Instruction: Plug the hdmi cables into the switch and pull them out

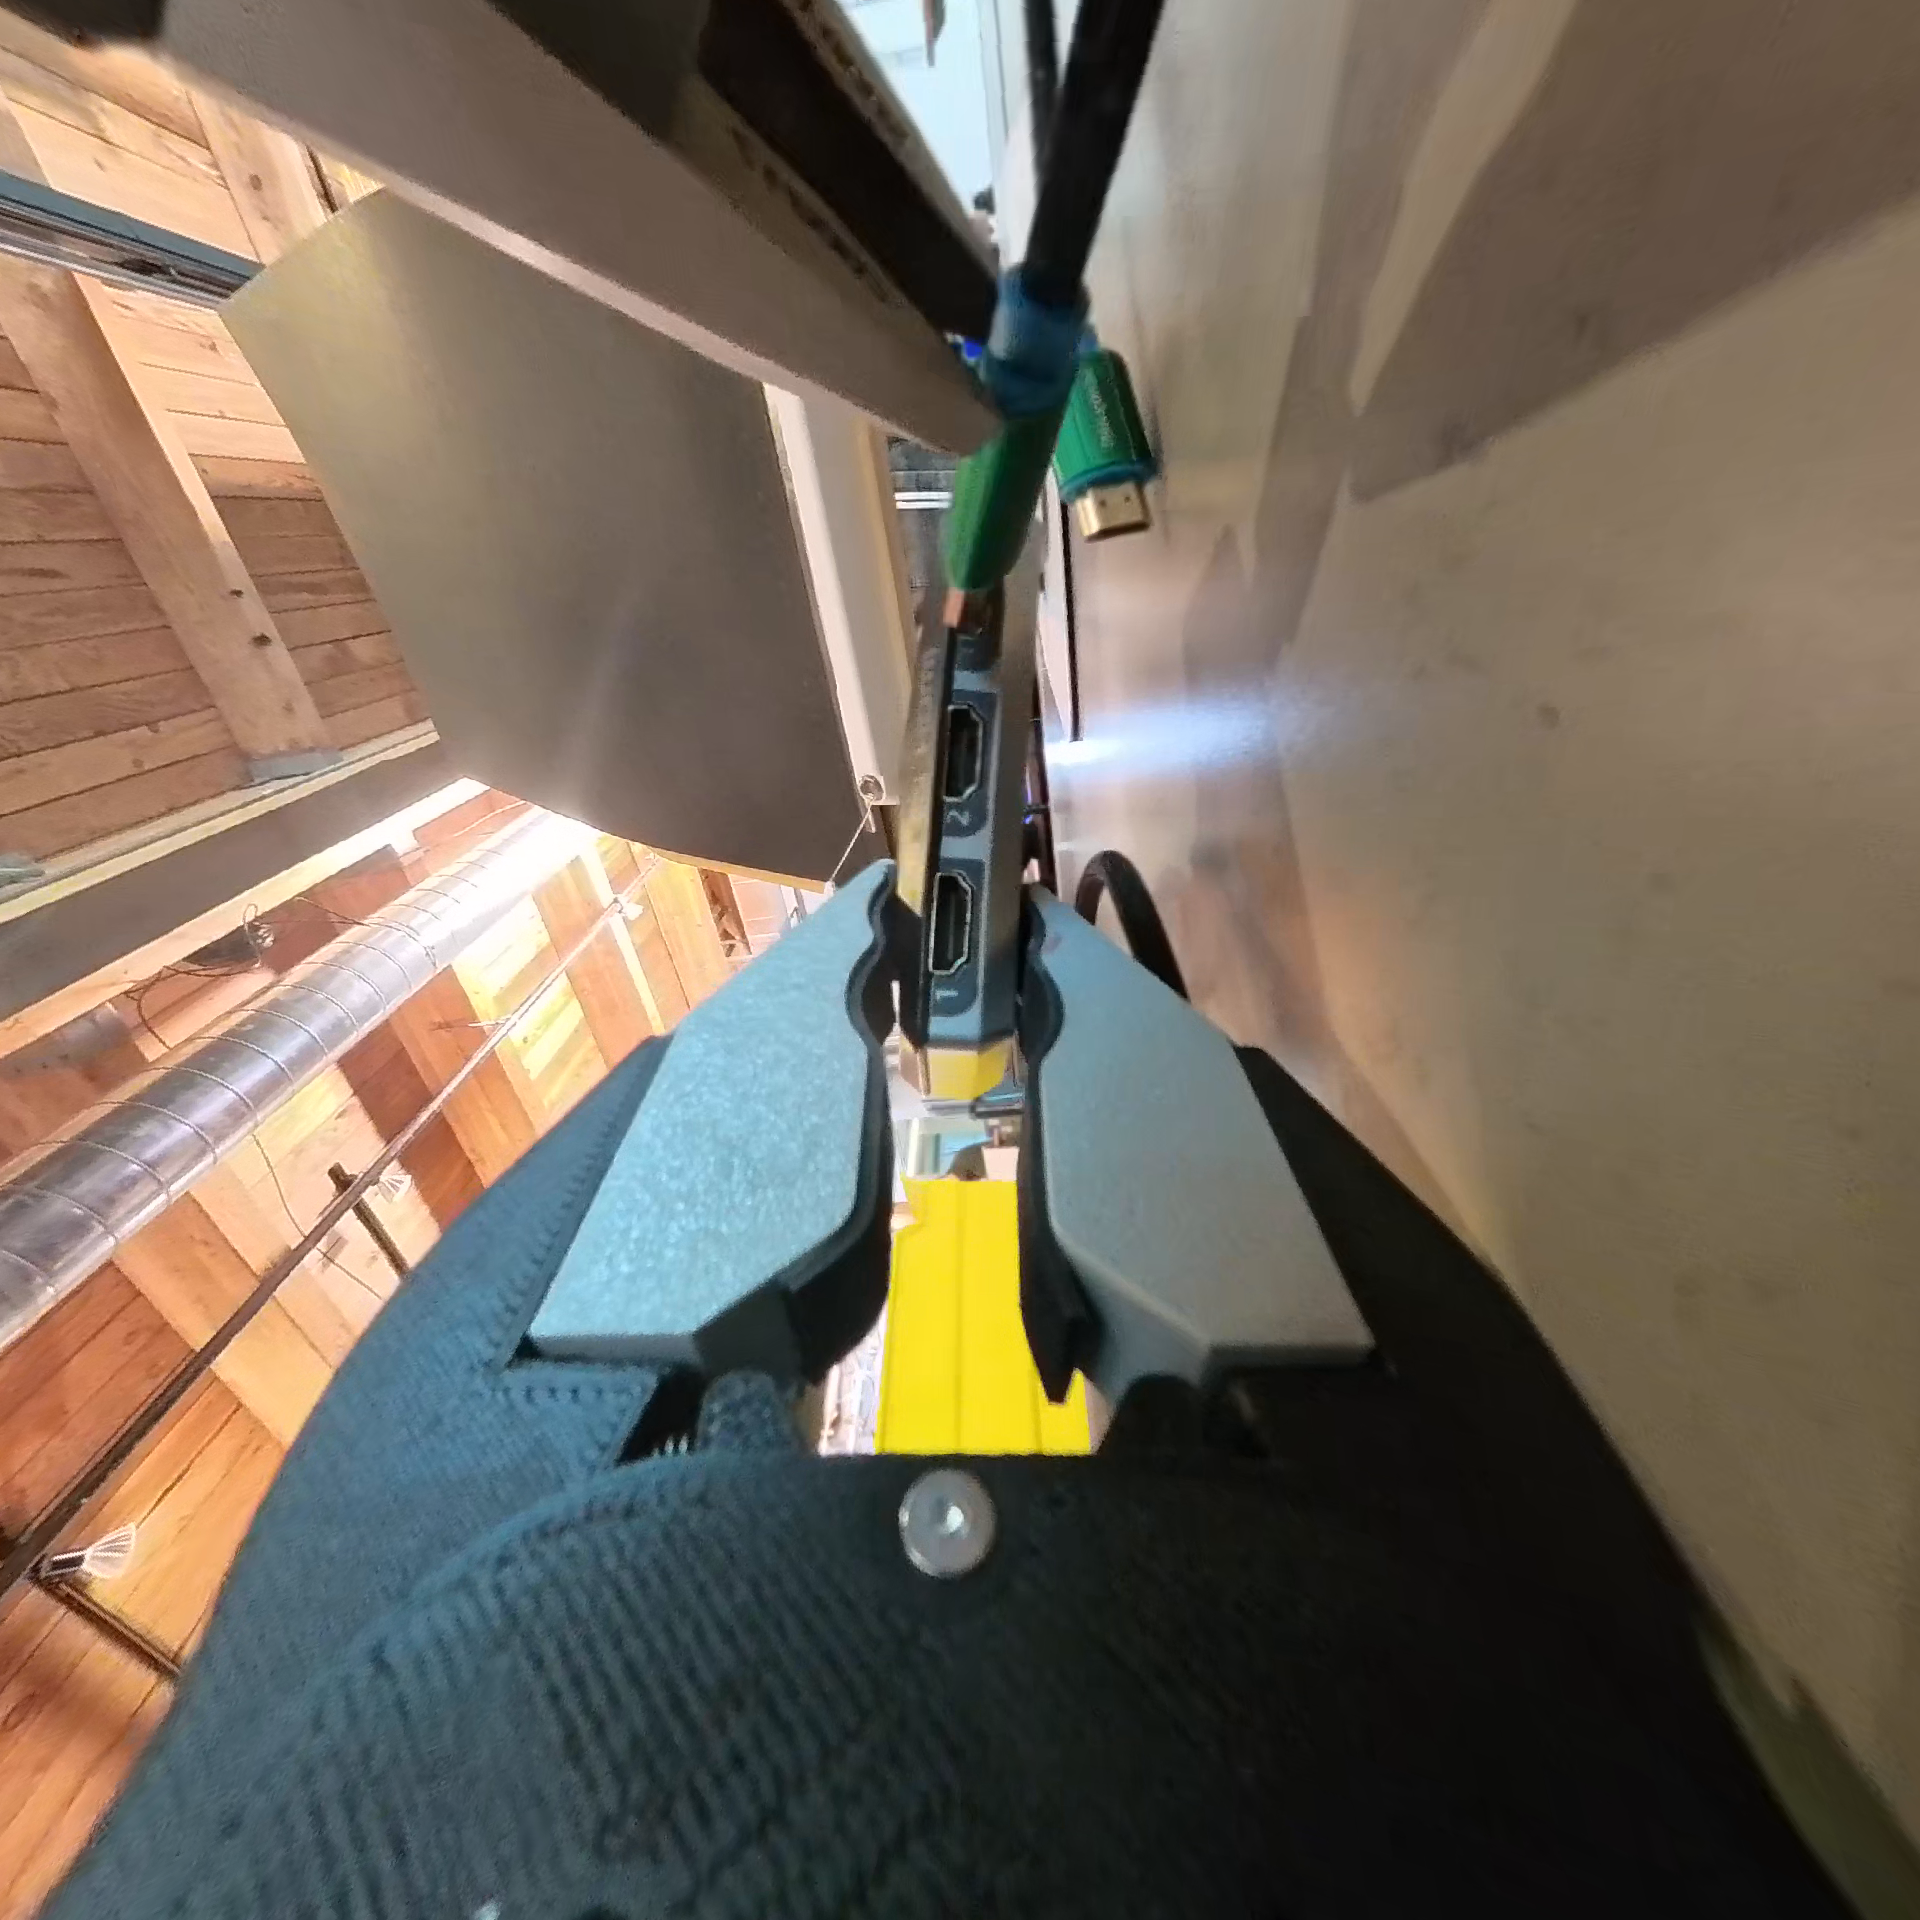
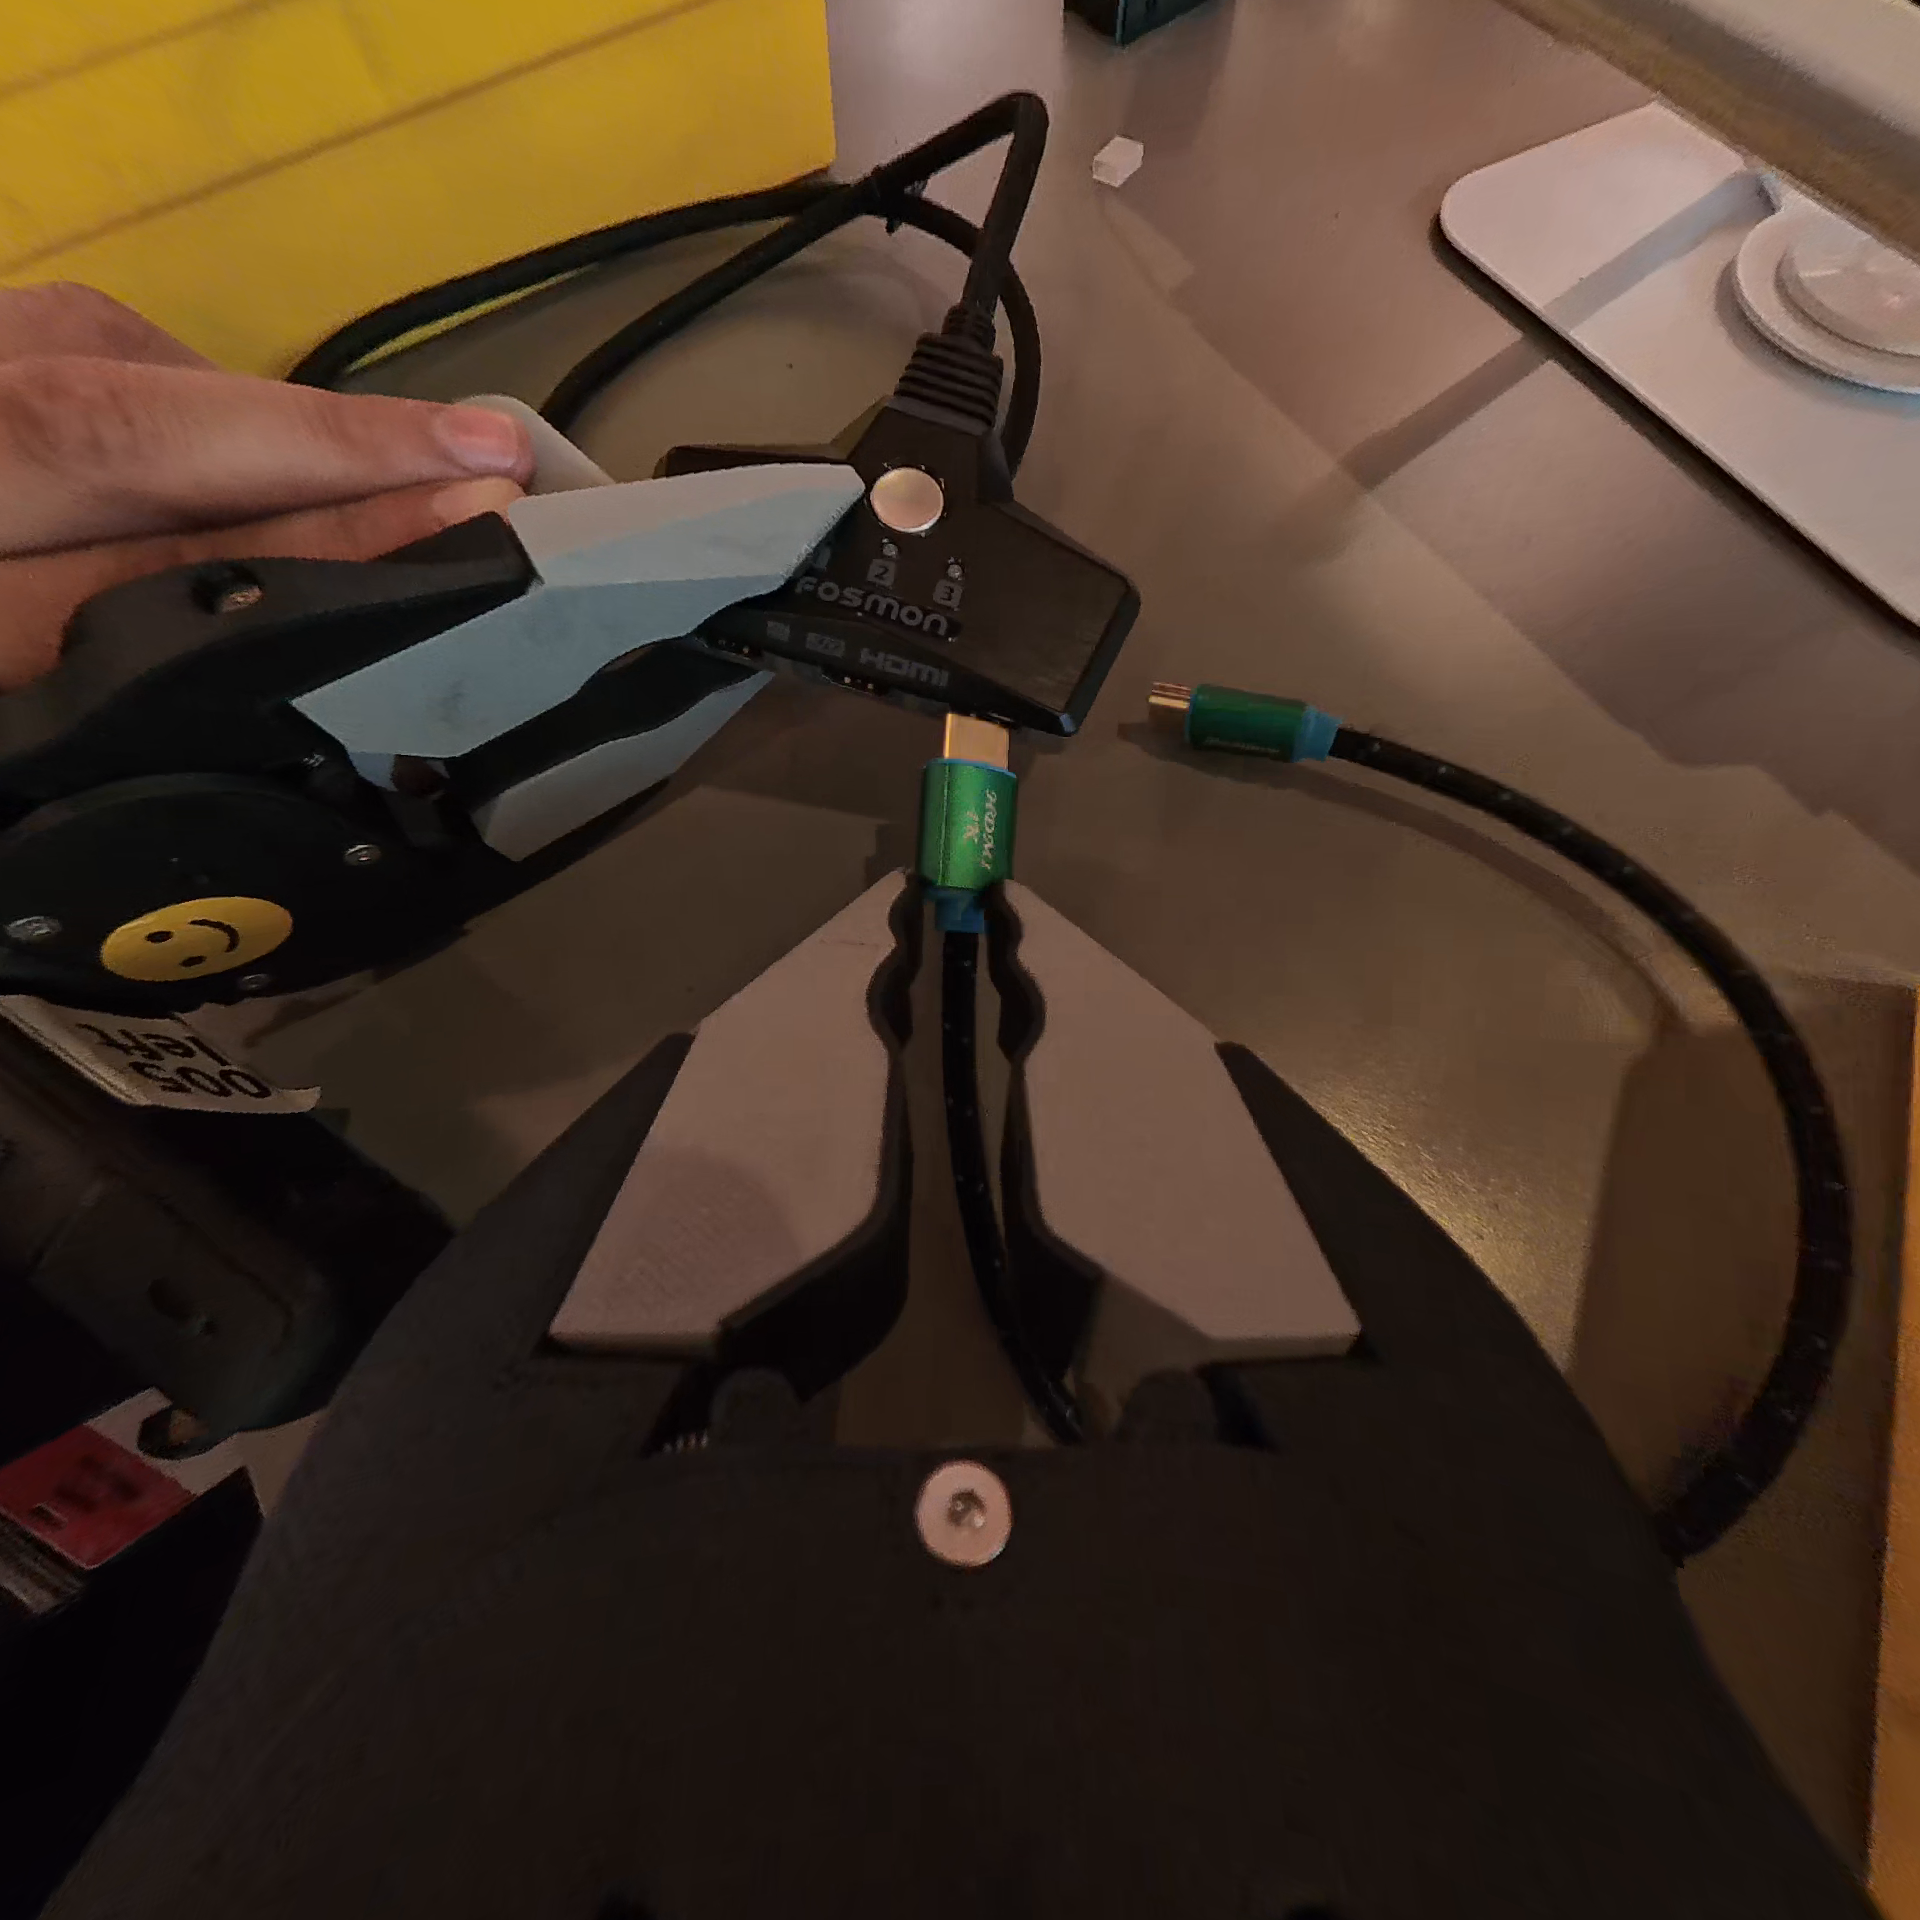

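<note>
Grey table (image 2: 1403, 582), dim light, yellow box (image 2: 416, 135) upper left. Left hand-held gripper (image 2: 769, 592) clamped on black switch (image 2: 997, 613), frame centre. Right hand-held gripper (image 2: 961, 914) pinching cable behind green plug (image 2: 961, 816), tip at switch port. Second green plug (image 2: 1242, 717) lying loose right of switch.

The HDMI switch (image 2: 940, 613) is black with a silver round button (image 2: 907, 500). Both HDMI plugs (image 2: 961, 821) (image 2: 1242, 717) have green shells, blue collars and gold tips on black speckled braided cable (image 2: 1766, 1091). The fingers (image 2: 644, 582) are pale grey. A yellow box (image 2: 416, 135) stands on the grey desk (image 2: 1351, 520).
</note>
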